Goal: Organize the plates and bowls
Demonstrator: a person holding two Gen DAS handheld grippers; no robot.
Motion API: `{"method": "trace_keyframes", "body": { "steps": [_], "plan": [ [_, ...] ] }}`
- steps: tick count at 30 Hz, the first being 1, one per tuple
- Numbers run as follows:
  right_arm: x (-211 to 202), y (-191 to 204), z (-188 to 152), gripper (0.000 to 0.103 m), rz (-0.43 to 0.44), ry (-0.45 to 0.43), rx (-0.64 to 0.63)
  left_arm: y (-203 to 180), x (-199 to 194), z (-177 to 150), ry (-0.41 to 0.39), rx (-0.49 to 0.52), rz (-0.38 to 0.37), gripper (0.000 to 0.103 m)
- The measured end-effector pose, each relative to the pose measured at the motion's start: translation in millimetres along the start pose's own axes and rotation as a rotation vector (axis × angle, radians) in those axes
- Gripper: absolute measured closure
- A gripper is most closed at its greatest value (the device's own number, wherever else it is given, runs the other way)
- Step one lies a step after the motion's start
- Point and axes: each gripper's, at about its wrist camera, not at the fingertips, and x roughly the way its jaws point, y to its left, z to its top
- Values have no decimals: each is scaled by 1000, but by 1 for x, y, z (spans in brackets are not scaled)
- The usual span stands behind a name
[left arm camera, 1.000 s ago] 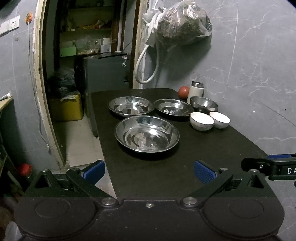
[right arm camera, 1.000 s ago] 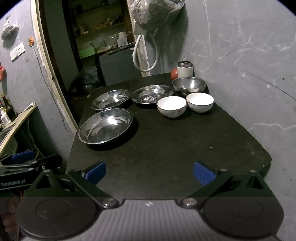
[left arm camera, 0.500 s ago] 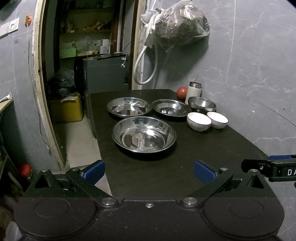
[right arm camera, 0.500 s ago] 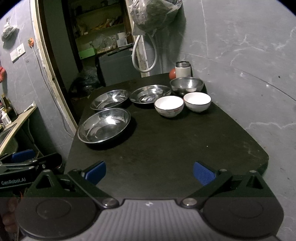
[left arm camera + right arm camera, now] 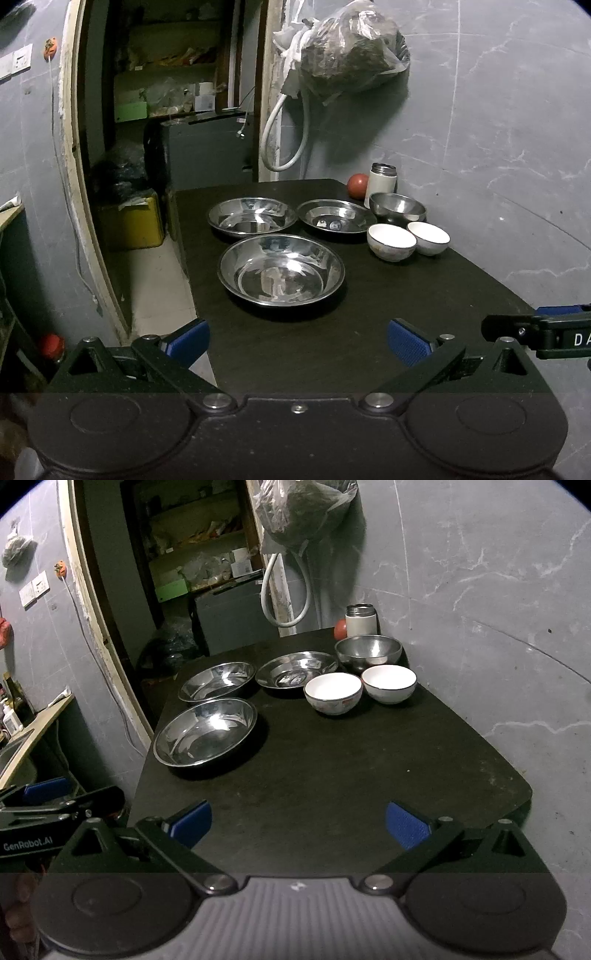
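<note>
- Black table carries everything; both grippers hang over its near edge, touching nothing.
- Steel plates: the largest sits nearest, two more side by side behind it.
- Steel bowl stands far right, with two white bowls just in front.
- Left gripper is spread wide and empty.
- Right gripper likewise gapes, empty.
- Since a second ago, both views have drawn back slightly; the dishes have not moved.
</note>
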Motion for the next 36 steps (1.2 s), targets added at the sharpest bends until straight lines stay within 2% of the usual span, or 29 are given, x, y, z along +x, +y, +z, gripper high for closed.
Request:
{"method": "trace_keyframes", "body": {
  "steps": [36],
  "plan": [
    [11,12,8,0,-16,9,-11,8,7,3,16,-11,-19,1]
  ]
}}
